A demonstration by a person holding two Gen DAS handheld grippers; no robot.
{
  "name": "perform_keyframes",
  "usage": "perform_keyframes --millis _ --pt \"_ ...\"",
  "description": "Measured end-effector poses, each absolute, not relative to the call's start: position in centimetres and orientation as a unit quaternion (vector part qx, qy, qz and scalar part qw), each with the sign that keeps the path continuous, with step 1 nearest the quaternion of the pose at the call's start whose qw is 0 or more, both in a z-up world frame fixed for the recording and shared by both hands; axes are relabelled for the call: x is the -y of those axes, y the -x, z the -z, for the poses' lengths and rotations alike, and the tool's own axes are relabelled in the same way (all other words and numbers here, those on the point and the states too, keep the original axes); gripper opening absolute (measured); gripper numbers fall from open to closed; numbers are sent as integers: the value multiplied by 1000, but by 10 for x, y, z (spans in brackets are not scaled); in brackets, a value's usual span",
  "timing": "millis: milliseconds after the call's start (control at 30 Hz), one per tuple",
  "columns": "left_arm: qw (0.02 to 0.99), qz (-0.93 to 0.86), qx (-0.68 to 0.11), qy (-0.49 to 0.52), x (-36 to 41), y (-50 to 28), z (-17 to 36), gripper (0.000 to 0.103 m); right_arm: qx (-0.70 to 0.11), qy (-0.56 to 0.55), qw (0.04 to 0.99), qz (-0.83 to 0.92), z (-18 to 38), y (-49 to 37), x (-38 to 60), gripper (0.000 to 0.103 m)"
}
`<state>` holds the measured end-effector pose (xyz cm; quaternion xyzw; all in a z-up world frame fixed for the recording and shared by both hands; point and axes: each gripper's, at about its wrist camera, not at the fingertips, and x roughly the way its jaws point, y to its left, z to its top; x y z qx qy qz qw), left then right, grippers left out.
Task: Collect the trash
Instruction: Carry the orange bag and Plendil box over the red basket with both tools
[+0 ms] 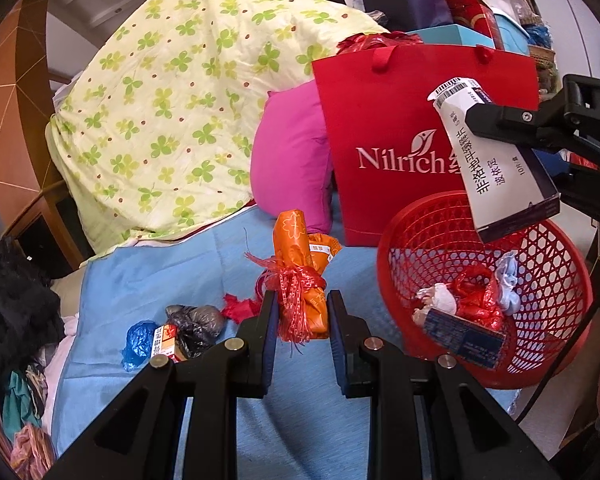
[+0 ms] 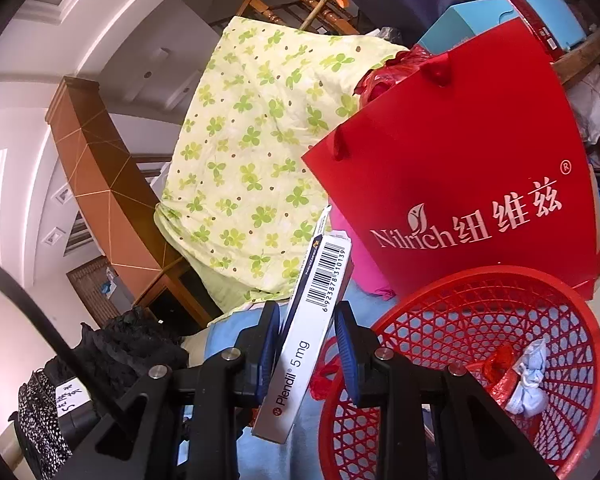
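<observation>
My left gripper (image 1: pixel 302 300) is shut on an orange packet (image 1: pixel 296 236) tied with red ribbon, holding it just above the blue sheet (image 1: pixel 160 272). My right gripper (image 2: pixel 308 312) is shut on a white medicine box (image 2: pixel 300 364) with a barcode. In the left wrist view that box (image 1: pixel 496 168) hangs tilted over the rim of the red mesh basket (image 1: pixel 540 264), gripped by the right gripper (image 1: pixel 476 120). The basket (image 2: pixel 460 300) holds red plastic, a white wad, a pale blue wad and a dark blue box. A blue bag (image 1: pixel 138 340), a black bag (image 1: pixel 198 320) and a small orange box (image 1: pixel 166 344) lie on the sheet.
A red paper bag (image 1: pixel 400 120) stands behind the basket, with a pink pillow (image 1: pixel 292 152) and a clover-print quilt (image 1: pixel 172 100) to its left. Dark clothes (image 1: pixel 12 300) are piled at the left edge. Boxes are stacked at the back right.
</observation>
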<state>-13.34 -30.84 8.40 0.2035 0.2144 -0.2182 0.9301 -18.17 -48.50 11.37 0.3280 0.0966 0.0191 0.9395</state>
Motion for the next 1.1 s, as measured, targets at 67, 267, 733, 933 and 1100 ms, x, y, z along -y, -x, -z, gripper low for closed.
perform_keyframes --millis 67,267,733,933,1100 --pt "929 220 -214 -205 312 134 -85 25 -94 -330 939 -17 -114 184 487 31" --pt "926 232 -217 -202 323 137 -90 25 -91 -338 937 -9 -111 189 499 31" --pt "918 264 -212 -206 353 153 -95 26 -80 -354 931 19 -104 209 533 31" --pt "913 276 -207 -216 369 161 -96 26 -75 -363 928 27 -103 215 545 31" --pt "909 286 -204 -224 380 167 -95 26 -74 -367 927 33 -101 220 553 31"
